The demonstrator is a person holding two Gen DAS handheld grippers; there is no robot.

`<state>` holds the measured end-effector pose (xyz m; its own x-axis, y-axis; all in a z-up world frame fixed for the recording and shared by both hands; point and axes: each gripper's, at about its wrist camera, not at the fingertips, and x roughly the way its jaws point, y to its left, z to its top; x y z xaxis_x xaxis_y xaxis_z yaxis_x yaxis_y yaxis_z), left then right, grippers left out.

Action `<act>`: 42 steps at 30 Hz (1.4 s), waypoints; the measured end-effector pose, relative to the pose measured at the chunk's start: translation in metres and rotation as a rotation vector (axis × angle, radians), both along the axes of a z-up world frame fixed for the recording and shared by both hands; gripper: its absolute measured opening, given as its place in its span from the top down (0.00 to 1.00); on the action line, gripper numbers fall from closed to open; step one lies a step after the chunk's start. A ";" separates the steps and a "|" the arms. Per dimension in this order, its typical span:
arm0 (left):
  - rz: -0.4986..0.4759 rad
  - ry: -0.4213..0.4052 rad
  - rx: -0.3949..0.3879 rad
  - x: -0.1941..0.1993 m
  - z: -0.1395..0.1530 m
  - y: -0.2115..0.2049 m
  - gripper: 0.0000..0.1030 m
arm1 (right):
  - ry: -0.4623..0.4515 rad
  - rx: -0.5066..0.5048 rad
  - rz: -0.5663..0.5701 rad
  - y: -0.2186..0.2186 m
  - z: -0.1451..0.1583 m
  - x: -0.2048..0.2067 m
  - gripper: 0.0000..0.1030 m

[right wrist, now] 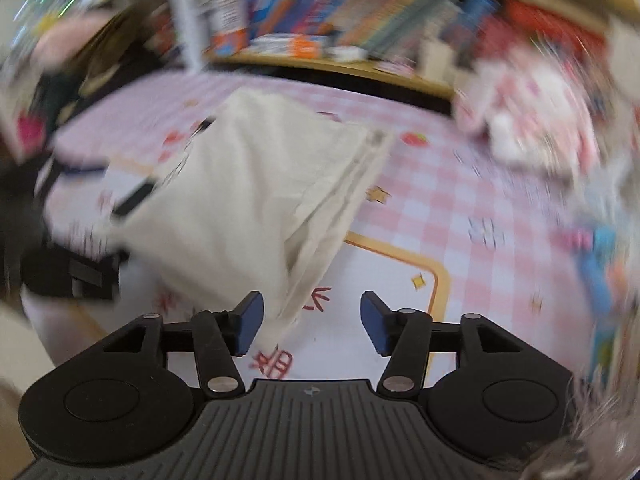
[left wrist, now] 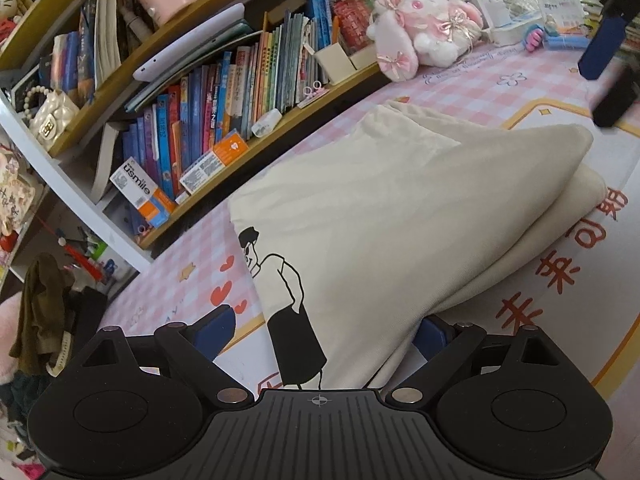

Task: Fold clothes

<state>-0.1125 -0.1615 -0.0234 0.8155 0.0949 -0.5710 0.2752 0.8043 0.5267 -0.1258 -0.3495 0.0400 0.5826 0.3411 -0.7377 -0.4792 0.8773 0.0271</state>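
Your left gripper [left wrist: 324, 330] was wide open w/ cream shirt [left wrist: 384, 208] draped btwn fingers, not clamped. Right gripper [right wrist: 312, 324] open too, shirt corner just beside its left pad [right wrist: 250, 322].

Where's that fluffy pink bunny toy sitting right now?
In the left wrist view, the pink bunny plush sits at the far end of the pink checked mat, against the bookshelf, beyond the folded cream shirt.

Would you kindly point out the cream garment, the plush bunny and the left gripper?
cream garment [left wrist: 380, 200], left wrist view, on its folded top layer.
plush bunny [left wrist: 424, 24], left wrist view, on its face.
left gripper [left wrist: 328, 328], left wrist view, midway between its fingertips.
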 end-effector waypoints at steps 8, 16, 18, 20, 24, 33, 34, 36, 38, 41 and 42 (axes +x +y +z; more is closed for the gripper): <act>0.045 0.066 -0.148 0.015 0.013 0.015 0.09 | -0.187 -0.213 0.358 0.052 -0.020 -0.028 0.30; 0.035 0.060 -0.156 0.013 0.015 0.013 0.09 | -0.260 -0.334 0.375 0.077 -0.049 -0.024 0.33; 0.035 0.061 -0.169 0.013 0.016 0.014 0.09 | -0.278 -0.364 0.379 0.083 -0.056 -0.023 0.34; 0.029 0.063 -0.177 0.013 0.017 0.017 0.09 | -0.296 -0.395 0.383 0.090 -0.063 -0.022 0.42; -0.004 0.062 -0.144 0.007 0.012 0.016 0.09 | -0.342 -0.476 0.333 0.086 -0.067 -0.015 0.62; -0.111 0.037 0.055 -0.015 -0.010 0.009 0.36 | -0.383 -0.489 0.281 0.076 -0.059 -0.014 0.78; -0.114 0.031 0.078 -0.018 -0.013 0.009 0.36 | -0.397 -0.491 0.274 0.076 -0.057 -0.015 0.79; -0.105 0.015 0.102 -0.022 -0.018 0.011 0.36 | -0.419 -0.496 0.262 0.075 -0.055 -0.016 0.79; -0.092 0.000 0.113 -0.026 -0.022 0.012 0.36 | -0.414 -0.505 0.264 0.075 -0.056 -0.015 0.79; -0.084 -0.014 0.115 -0.027 -0.023 0.013 0.45 | -0.400 -0.532 0.280 0.074 -0.063 -0.017 0.78; -0.090 -0.014 0.122 -0.027 -0.024 0.013 0.51 | -0.396 -0.547 0.290 0.075 -0.066 -0.018 0.78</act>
